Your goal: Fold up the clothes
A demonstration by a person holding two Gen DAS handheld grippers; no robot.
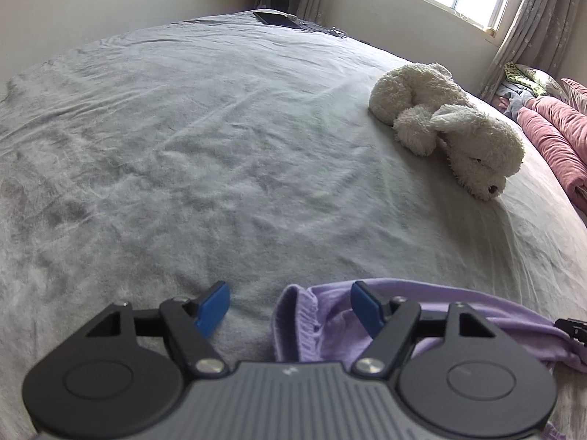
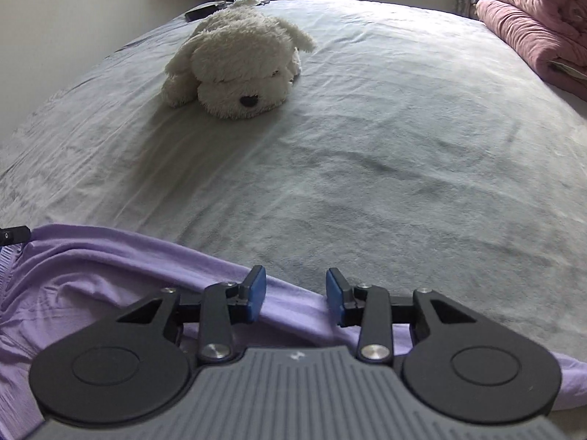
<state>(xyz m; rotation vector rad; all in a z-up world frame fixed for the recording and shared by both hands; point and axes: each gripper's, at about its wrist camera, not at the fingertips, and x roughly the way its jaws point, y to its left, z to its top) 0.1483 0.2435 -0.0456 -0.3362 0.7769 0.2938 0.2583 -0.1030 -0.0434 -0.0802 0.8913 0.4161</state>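
Both jaws stand wide, holding nothing. Left gripper and right gripper hover over the near edge of one lilac garment, bunched on the bed, likely spaced to take its ends. One plush dog, one pink quilt well apart.

The garment is a soft lilac knit piece, lying crumpled and unfolded at the near edge of the grey bed sheet. In the left wrist view one end bunches upward, showing a ribbed hem (a cuff or waistband, hard to tell which). In the right wrist view the cloth spreads in loose, slanting wrinkles across the lower left.
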